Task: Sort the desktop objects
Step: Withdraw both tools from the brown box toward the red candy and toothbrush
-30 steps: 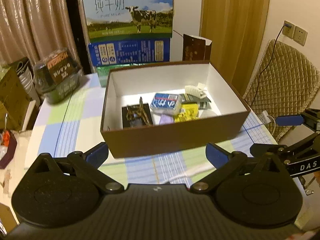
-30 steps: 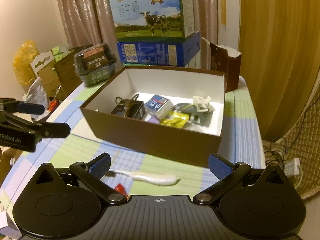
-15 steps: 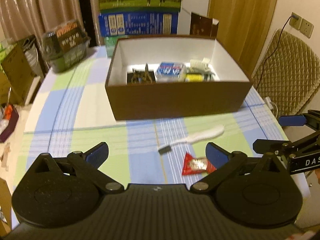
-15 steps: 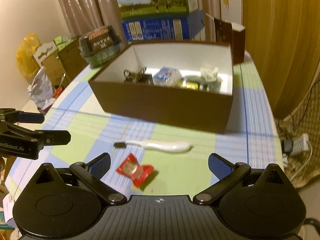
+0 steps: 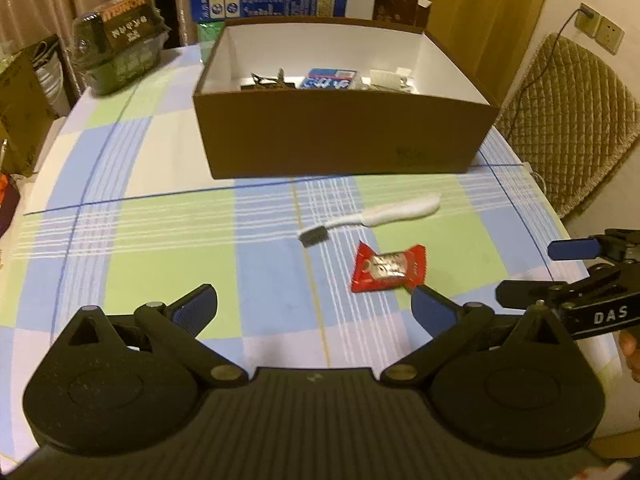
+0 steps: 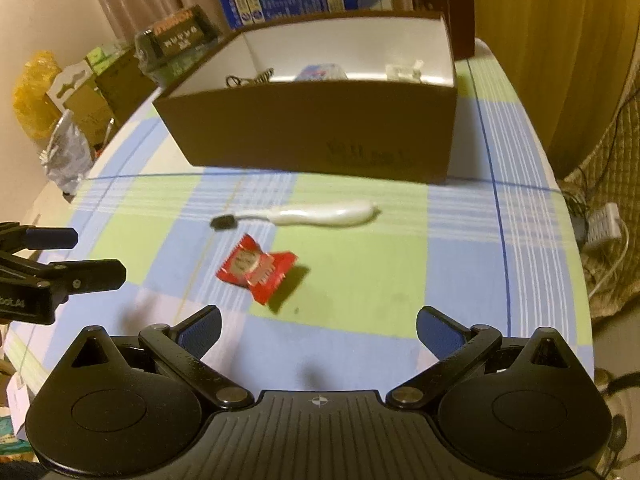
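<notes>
While both grippers hang empty with jaws wide apart, 2 things lie on the tablecloth [image 5: 120, 240] short of the box [image 5: 344, 136]: a red candy [image 6: 256, 268] just ahead of the right gripper [image 6: 318, 330], and a toothbrush [image 6: 304, 216] beyond it. I would lower the right gripper over the candy and close gently. The left gripper [image 5: 314, 312] waits beside. Things inside the box are mostly hidden by its front wall.

left wrist: low over near table edge, faces the brown box [image 5: 344, 136] | right wrist: same, further right, angled left | shared: box, toothbrush [image 6: 316, 216], red packet [image 5: 388, 268]
</notes>
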Available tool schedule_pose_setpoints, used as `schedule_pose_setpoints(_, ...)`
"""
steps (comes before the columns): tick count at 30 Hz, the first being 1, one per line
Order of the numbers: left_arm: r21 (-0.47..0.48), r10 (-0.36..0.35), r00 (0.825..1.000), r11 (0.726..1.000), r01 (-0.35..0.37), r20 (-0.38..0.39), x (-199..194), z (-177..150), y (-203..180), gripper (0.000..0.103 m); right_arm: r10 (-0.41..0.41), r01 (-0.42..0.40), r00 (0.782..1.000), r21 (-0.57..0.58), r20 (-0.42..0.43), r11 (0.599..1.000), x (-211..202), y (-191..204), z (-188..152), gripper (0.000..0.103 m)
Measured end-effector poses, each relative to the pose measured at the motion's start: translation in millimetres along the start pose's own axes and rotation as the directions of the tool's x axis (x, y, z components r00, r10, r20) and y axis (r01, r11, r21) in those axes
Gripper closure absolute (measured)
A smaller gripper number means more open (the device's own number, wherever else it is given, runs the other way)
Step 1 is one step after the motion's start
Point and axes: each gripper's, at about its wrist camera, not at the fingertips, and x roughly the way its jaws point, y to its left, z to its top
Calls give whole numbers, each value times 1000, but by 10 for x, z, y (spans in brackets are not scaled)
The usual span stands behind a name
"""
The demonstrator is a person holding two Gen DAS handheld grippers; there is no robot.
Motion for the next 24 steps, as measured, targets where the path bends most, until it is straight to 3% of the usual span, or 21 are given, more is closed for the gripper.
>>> schedule_pose_setpoints(14,112,-100,995,989,101,-12,324,-119,-201,5,-81,85,994,58,-73,995,196,-250,-196,2)
schedule_pose_setpoints(19,209,-137,991,969,134,-2,527,-115,-209,8,-106,116,989,93,-103,989,260,-382,-250,2)
schedule_pose_setpoints(24,284,-155,987,945,162,-46,808,-74,-154,13,-123,140,984,133,-126,981,312,-520,-306,2)
